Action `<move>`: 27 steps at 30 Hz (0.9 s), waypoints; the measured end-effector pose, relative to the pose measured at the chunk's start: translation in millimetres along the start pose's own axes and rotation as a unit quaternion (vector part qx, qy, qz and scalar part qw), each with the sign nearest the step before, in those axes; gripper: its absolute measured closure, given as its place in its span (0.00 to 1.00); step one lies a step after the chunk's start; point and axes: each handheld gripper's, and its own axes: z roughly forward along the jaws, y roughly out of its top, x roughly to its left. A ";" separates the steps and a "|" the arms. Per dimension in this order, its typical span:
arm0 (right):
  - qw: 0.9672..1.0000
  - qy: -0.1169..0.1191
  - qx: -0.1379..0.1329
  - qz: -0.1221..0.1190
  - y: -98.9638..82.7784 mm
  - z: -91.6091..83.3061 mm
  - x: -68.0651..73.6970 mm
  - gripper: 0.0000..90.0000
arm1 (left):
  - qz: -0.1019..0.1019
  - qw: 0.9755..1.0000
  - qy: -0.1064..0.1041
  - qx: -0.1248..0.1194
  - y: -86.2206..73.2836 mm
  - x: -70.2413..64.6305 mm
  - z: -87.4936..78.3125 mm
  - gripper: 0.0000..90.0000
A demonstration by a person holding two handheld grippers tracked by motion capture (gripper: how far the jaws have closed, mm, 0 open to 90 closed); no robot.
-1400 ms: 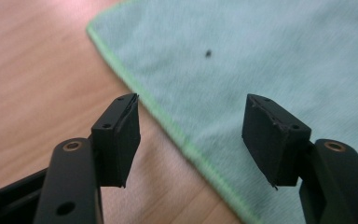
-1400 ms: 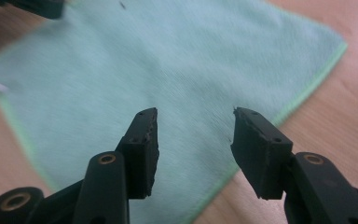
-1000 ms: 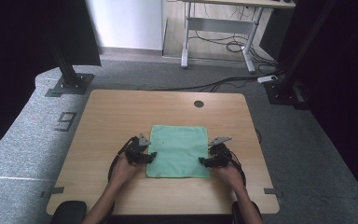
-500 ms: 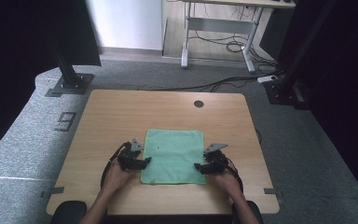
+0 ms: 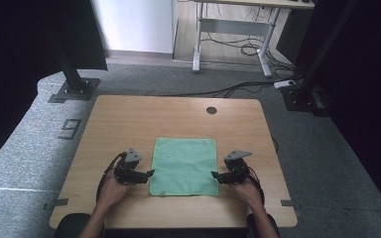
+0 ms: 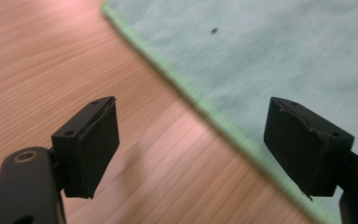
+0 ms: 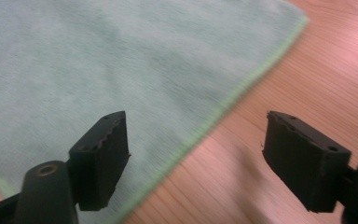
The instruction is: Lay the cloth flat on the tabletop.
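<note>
A light green cloth [image 5: 184, 166] lies spread flat on the wooden table [image 5: 144, 119]. My left gripper [image 5: 149, 173] rests just off the cloth's left edge near its front corner. Its jaws have just been opening and stand open, with bare wood and the cloth's hem [image 6: 214, 112] below them. My right gripper [image 5: 215, 175] sits at the cloth's right edge, near the front. Its jaws have also just been opening and hold nothing. In the right gripper view the cloth [image 7: 98, 60] and its hem run under the open gripper [image 7: 196, 154].
A round cable hole [image 5: 211, 110] sits in the far part of the tabletop. A small dark speck [image 5: 169, 157] marks the cloth. The table's front edge lies close behind both hands. Black stands [image 5: 74, 74] and a desk frame [image 5: 233, 44] stand on the floor beyond.
The cloth's front edge came nearer the person and it now lies flatter. Both grippers have let go of it and opened; the left one has shifted left, off the cloth.
</note>
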 end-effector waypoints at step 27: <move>0.997 -0.061 0.004 0.045 -36.5 -6.7 -23.5 0.00 | 0.002 0.999 -0.009 0.030 -26.0 16.8 1.3 0.04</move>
